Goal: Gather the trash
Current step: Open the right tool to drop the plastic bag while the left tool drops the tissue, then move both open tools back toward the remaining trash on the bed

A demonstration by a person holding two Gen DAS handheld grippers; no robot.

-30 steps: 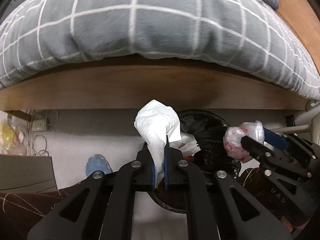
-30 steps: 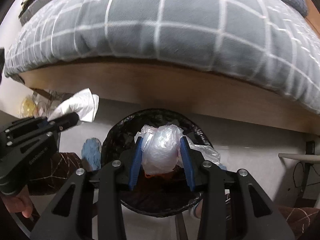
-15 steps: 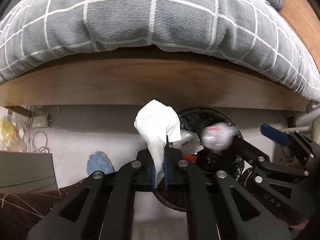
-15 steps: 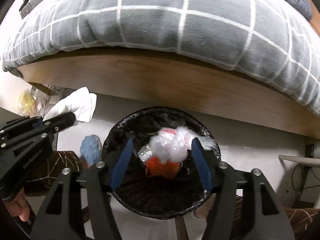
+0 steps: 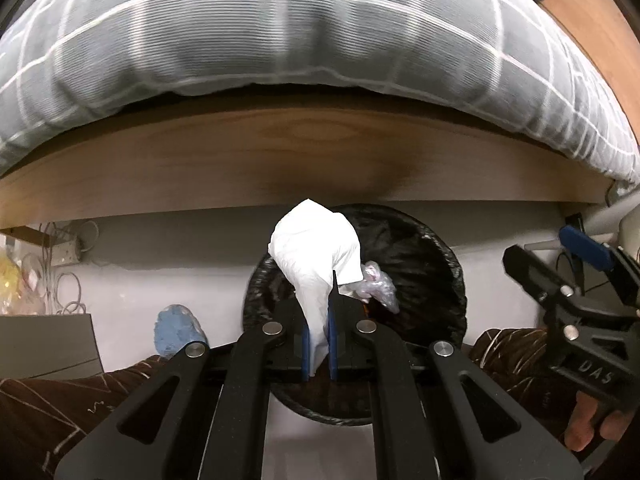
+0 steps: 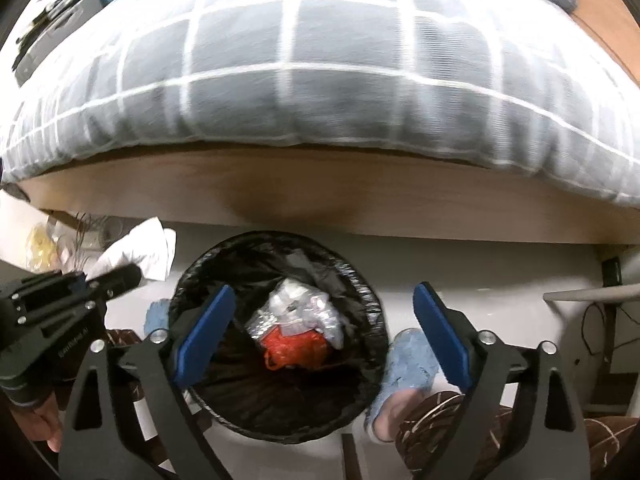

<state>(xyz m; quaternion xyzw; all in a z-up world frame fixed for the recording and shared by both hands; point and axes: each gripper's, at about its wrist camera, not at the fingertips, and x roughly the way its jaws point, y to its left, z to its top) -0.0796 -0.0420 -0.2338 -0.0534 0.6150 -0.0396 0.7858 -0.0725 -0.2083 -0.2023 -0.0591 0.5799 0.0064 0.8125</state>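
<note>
My left gripper [image 5: 319,312] is shut on a crumpled white tissue [image 5: 316,248] and holds it above the left rim of a round bin lined with a black bag [image 5: 448,280]. The tissue [image 6: 140,248] and left gripper [image 6: 116,276] also show at the left of the right wrist view. My right gripper [image 6: 320,320] is open and empty above the bin [image 6: 360,280]. A clear plastic bag of trash [image 6: 296,308] lies inside the bin on red trash [image 6: 292,348]. The plastic bag shows partly in the left wrist view [image 5: 378,284].
A wooden bed frame [image 5: 304,160] with a grey checked duvet [image 5: 280,32] overhangs behind the bin. Blue slippers [image 5: 176,328] [image 6: 408,364] stand on the white floor on either side of the bin. Cables and a power strip [image 5: 60,256] lie at left. A grey box [image 5: 44,344] stands at lower left.
My right gripper opened and dropped the plastic bag of trash into the bin. My left gripper moved right toward the bin, still holding the tissue.
</note>
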